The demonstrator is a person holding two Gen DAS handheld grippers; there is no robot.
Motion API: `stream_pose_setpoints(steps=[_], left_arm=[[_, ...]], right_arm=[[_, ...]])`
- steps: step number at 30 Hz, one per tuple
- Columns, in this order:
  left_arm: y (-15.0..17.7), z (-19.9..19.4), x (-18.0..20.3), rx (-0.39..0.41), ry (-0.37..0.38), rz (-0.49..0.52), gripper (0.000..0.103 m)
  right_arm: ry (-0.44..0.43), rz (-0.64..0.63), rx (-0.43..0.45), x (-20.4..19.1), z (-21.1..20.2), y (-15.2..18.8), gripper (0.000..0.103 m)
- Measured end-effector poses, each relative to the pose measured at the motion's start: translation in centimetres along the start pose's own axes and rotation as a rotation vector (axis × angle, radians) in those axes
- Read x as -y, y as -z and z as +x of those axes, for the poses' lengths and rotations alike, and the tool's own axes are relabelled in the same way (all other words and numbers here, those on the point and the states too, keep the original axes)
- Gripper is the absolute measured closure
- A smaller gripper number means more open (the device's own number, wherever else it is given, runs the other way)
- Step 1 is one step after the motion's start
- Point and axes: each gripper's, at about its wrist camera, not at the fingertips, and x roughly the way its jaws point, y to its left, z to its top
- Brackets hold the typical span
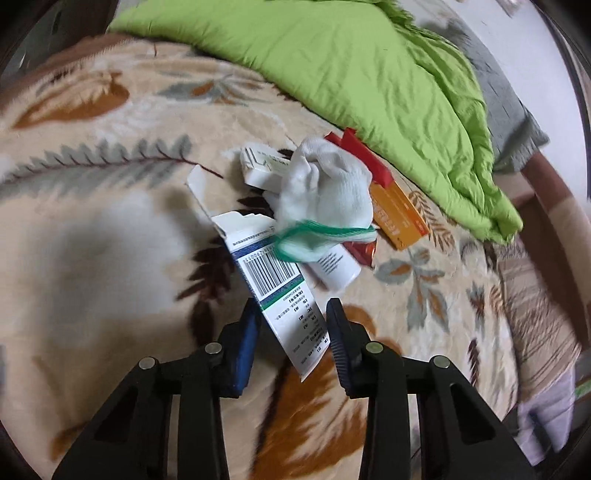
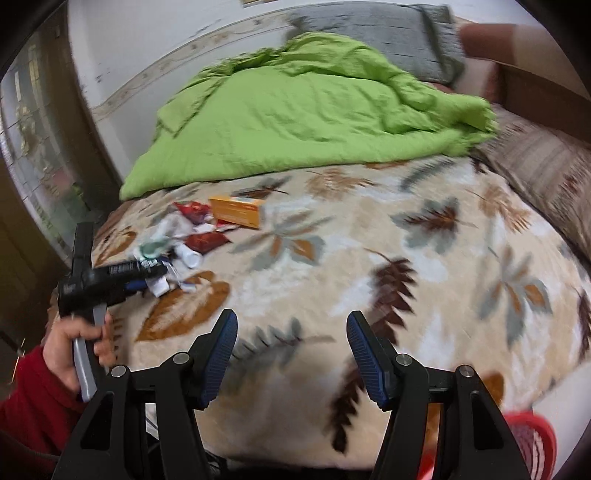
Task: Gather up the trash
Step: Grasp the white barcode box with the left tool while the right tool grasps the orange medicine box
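A flattened white carton (image 1: 280, 295) with a barcode lies on the leaf-patterned blanket (image 1: 110, 240). My left gripper (image 1: 293, 325) straddles its near end, with a pad against each long edge. Just beyond it lies a pile: a white sock with a green cuff (image 1: 325, 192), a white tube (image 1: 332, 266), a small white box (image 1: 258, 166), red wrappers (image 1: 364, 251) and an orange box (image 1: 399, 218). In the right wrist view the left gripper (image 2: 155, 278) sits at the pile (image 2: 184, 240), held by a hand (image 2: 74, 350) in a red sleeve. My right gripper (image 2: 291, 354) hangs open over bare blanket, holding nothing.
A crumpled green quilt (image 1: 332, 66) covers the far part of the bed, with a grey pillow (image 2: 388, 33) behind it. A red mesh basket (image 2: 532, 439) shows at the bed's near right edge. A striped pillow (image 2: 546, 177) lies at the right.
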Motion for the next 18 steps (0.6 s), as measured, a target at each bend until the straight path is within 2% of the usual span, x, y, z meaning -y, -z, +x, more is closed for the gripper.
stream_pose_setpoints(steps=[4,7,12,16,18], left_arm=[[0.5,-2.2,-0.3,0.039,-0.031,0.085,0.068],[0.5,-2.0,-0.8,0.037,-0.051,0.123,0.068],[-0.3,-1.1,-1.9,0.043,-0.011,0.085,0.067],[-1.1,-0.1,-2.2,0.05,-0.031,0.082,0.065],[-1.4,0.7,-2.7,0.028,-0.053,0.062,0.065]], right_arm=[[-0.067,-0.102,-0.034,-2.1,3.5,-3.0,0.037],[-0.117,-0.174,-0.087,-3.3,8.1,-6.0,0.037],[-0.101,-0.267,-0.122,-4.7,15.4,-10.2,0.037],[-0.082,-0.361,-0.126,-6.4,19.7,-12.7,0.037],[-0.083,-0.41,-0.144,-7.3,21.5,-13.5,0.037]])
